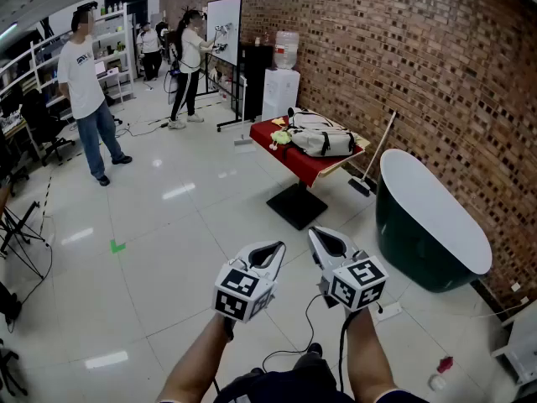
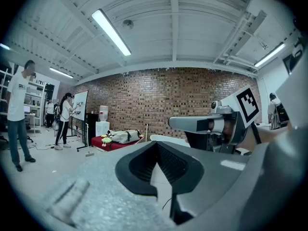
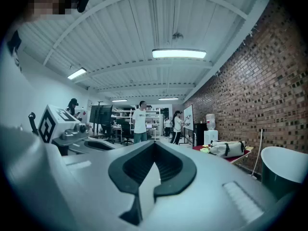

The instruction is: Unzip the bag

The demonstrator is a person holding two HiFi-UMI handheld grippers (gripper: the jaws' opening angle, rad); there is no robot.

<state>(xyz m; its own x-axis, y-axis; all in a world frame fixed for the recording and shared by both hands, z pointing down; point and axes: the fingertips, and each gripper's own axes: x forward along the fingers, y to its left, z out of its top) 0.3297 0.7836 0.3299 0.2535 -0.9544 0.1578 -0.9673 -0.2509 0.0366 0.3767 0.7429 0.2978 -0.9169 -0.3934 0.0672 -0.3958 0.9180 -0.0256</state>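
Observation:
A white bag with black straps [image 1: 323, 141] lies on a small table with a red cloth [image 1: 289, 159] across the room, next to the brick wall. It also shows far off as the bag [image 2: 126, 136] in the left gripper view and the bag [image 3: 227, 148] in the right gripper view. My left gripper [image 1: 268, 249] and right gripper [image 1: 322, 236] are held side by side close to my body, over the floor and well short of the table. Both are shut with nothing between the jaws. Neither gripper touches the bag.
A dark green bathtub with a white top [image 1: 428, 217] stands right of the table, and a broom [image 1: 375, 159] leans beside it. A water dispenser [image 1: 281, 82] and whiteboard [image 1: 223, 28] stand behind. People [image 1: 88, 91] are on the left. A cable [image 1: 315, 317] runs along the floor below me.

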